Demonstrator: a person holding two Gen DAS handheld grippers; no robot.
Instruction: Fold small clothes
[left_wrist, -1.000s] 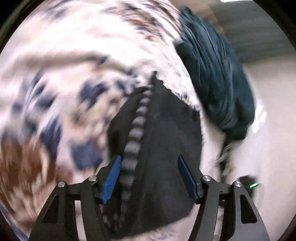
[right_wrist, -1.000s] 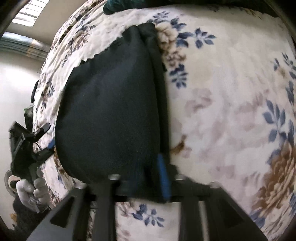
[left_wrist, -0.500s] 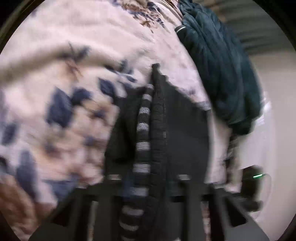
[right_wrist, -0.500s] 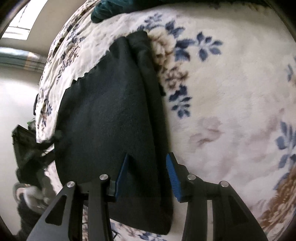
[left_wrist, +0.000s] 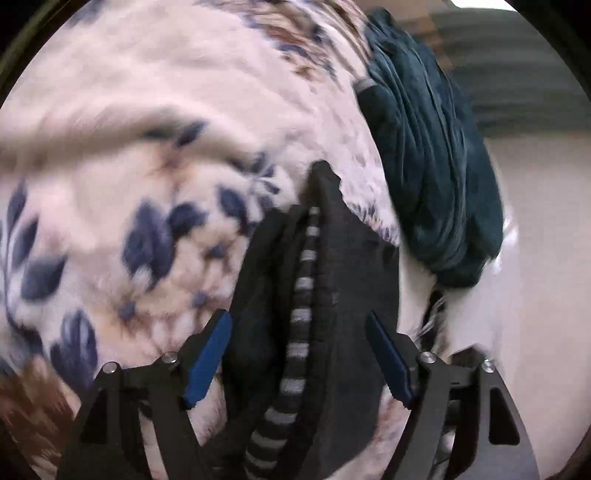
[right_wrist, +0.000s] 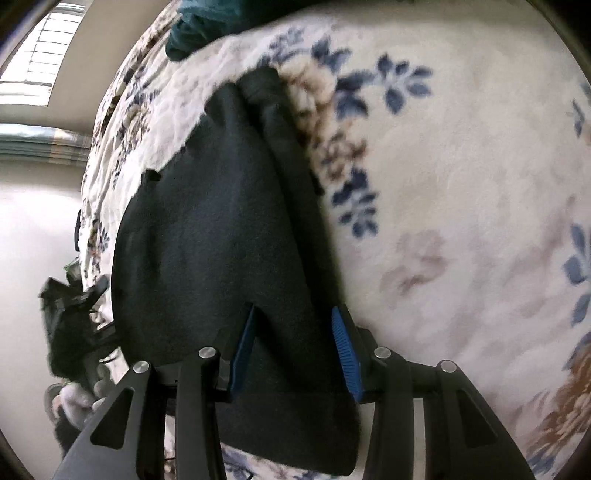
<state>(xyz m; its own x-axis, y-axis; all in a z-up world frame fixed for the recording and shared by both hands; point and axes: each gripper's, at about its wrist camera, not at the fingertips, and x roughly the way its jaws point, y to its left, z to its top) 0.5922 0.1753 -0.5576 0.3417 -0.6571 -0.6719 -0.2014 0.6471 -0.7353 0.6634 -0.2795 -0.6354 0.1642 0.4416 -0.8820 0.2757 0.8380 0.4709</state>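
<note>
A small black garment (right_wrist: 221, 229) lies folded on a white floral blanket (right_wrist: 461, 184). In the left wrist view it (left_wrist: 343, 280) shows a grey-and-black striped band (left_wrist: 295, 354) along its fold. My left gripper (left_wrist: 299, 354) is open, its blue pads on either side of the garment's near end. My right gripper (right_wrist: 295, 343) is open, its blue pads straddling the garment's thick right edge near the bottom corner. Neither gripper holds the cloth.
A dark teal bundle of cloth (left_wrist: 436, 166) lies on the blanket beyond the black garment, also at the top of the right wrist view (right_wrist: 207, 26). The blanket's edge drops to a pale floor (left_wrist: 535, 258). The other gripper and a gloved hand (right_wrist: 74, 332) show at left.
My left gripper shut on the striped end half a second ago and has opened again. My right gripper was shut on the garment's edge a second ago and is open since.
</note>
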